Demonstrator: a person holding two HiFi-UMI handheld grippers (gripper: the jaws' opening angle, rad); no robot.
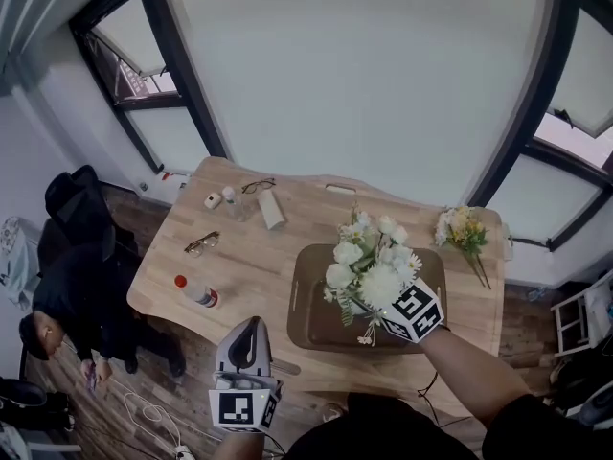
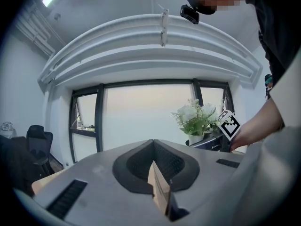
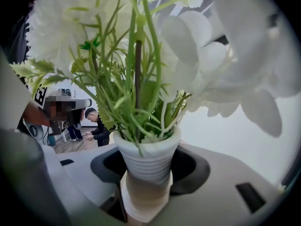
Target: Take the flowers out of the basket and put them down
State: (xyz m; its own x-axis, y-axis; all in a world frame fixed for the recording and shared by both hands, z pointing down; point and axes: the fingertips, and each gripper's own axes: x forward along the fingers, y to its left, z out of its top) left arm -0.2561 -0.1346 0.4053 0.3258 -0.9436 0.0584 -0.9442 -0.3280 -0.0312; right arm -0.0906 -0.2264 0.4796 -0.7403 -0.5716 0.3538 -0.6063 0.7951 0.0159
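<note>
White flowers point(image 1: 374, 262) stand in a small ribbed pot point(image 3: 146, 161); the right gripper point(image 3: 145, 197) has its jaws closed on this pot, over the brown basket point(image 1: 311, 329) on the wooden desk point(image 1: 249, 266). The left gripper point(image 2: 160, 192) has its jaws together, with nothing between them.

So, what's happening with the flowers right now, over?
Right gripper shut on white flower pot, held over basket. Left gripper shut, empty. Nothing seems in the way.

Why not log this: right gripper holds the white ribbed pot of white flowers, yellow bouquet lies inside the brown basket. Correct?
Not quite. The head view shows the yellow bouquet on the wooden table, beside the brown basket, not inside. The right gripper does hold the white ribbed pot of white flowers.
</note>
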